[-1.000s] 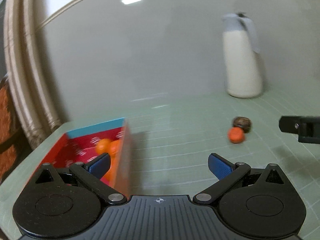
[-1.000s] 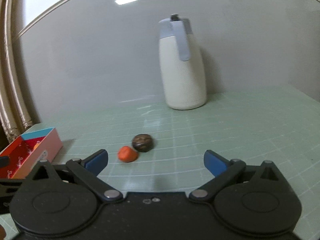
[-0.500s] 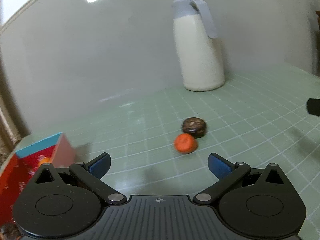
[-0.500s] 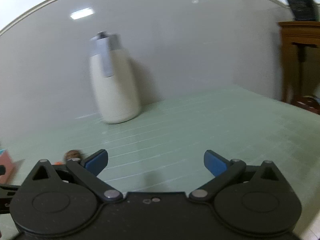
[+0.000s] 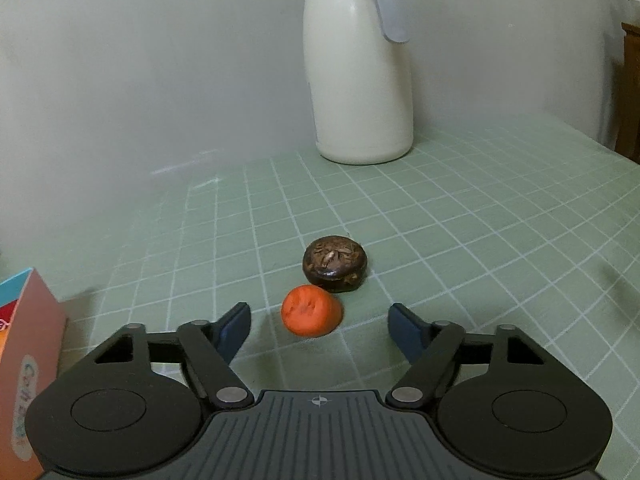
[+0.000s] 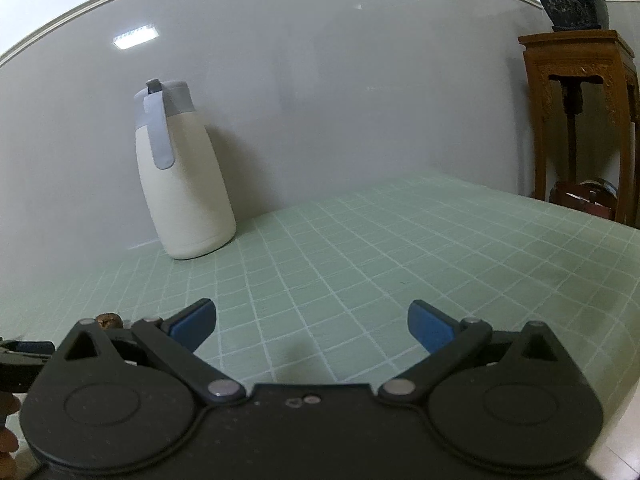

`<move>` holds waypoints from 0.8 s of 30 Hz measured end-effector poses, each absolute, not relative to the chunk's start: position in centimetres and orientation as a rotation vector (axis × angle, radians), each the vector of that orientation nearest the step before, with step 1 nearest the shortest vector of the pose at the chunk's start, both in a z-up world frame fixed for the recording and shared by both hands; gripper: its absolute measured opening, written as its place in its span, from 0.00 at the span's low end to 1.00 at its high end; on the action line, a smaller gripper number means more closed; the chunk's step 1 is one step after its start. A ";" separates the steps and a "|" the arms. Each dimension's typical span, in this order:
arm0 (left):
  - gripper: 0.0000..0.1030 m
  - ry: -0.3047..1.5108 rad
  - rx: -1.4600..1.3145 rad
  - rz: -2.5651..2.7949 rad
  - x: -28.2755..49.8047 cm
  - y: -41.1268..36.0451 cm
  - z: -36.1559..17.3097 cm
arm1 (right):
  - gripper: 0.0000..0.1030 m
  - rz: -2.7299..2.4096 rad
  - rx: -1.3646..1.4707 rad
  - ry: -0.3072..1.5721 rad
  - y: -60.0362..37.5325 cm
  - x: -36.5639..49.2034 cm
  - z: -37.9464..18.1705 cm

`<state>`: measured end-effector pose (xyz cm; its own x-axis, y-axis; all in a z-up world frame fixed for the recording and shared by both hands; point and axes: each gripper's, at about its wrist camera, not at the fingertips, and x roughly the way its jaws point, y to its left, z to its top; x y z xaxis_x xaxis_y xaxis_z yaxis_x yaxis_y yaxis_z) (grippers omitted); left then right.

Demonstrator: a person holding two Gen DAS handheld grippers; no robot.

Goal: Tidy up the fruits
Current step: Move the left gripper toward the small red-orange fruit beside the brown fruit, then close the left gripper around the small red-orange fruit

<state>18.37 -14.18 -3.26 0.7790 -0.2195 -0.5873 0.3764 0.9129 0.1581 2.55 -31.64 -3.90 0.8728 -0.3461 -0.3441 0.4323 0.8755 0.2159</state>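
Left gripper [image 5: 318,326]: swung from box [image 5: 28,364] to orange fruit [image 5: 311,315]; jaws just narrowed, fruit between blue fingertips [image 5: 234,326], untouched, on table [image 5: 480,240]. Right gripper [image 6: 312,326]: open, empty.

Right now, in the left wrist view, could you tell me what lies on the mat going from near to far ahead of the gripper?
Orange fruit → dark brown fruit → white thermos jug by the wall.
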 end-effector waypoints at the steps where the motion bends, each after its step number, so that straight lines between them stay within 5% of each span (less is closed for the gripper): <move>1: 0.55 0.602 0.264 -0.342 18.5 -14.0 -3.3 | 1.00 -0.416 0.297 0.297 -31.8 2.5 -3.8; 7: 0.33 0.604 0.223 -0.345 18.8 -13.4 -3.3 | 1.00 -0.405 0.323 0.304 -32.2 2.6 -3.8; 24: 0.32 0.558 0.203 -0.330 17.5 -12.7 -2.6 | 1.00 -0.386 0.315 0.308 -31.9 2.8 -3.5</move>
